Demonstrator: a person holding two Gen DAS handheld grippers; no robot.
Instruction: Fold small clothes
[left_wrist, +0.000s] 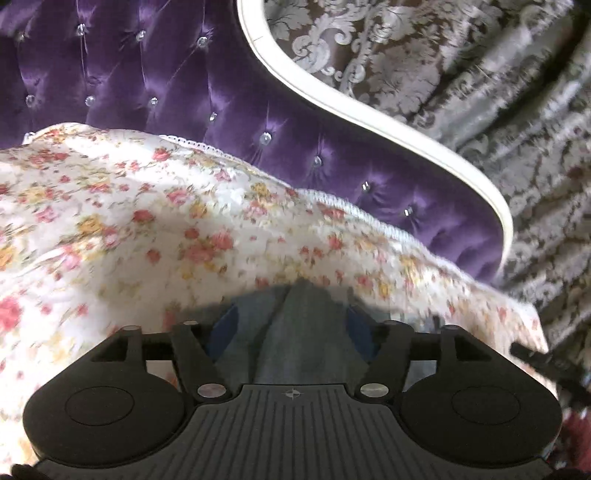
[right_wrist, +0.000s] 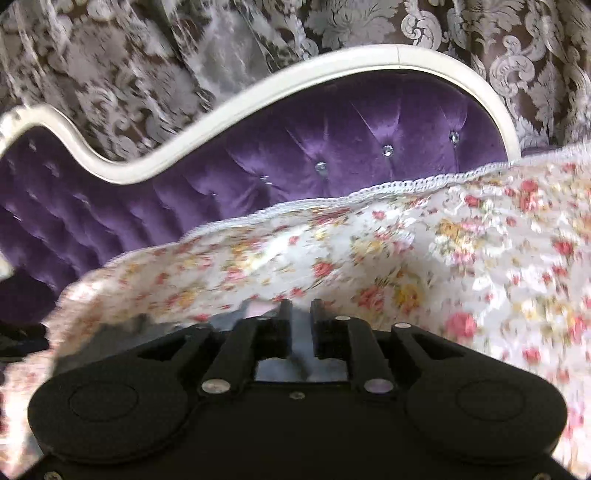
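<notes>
Two views cover this moment, both blurred and both low over a flowered bedspread (left_wrist: 155, 206) that lies against a purple headboard (left_wrist: 155, 74). From the left wrist, the left gripper (left_wrist: 291, 325) has its fingers (left_wrist: 225, 326) spread well apart, and a strip of grey cloth (left_wrist: 291, 343) runs up between them without either pad pressing on it; the cloth sits on the bedspread on the side away from the headboard, close under the camera. A patterned curtain (left_wrist: 461, 92) hangs behind the headboard. From the right wrist, the right gripper (right_wrist: 299, 314) has its fingers (right_wrist: 284, 314) only narrowly parted, with the same grey cloth (right_wrist: 299, 354) showing in the gap and just beside it toward the left; whether the pads touch it cannot be told through the blur. My reading is that both grippers are letting go of an edge just laid down, so a fold is being set. To do it well, I would let the cloth settle flat before drawing back, pull both grippers away from the headboard level and together so neither drags the edge, then check that the corners meet before starting the next fold.
</notes>
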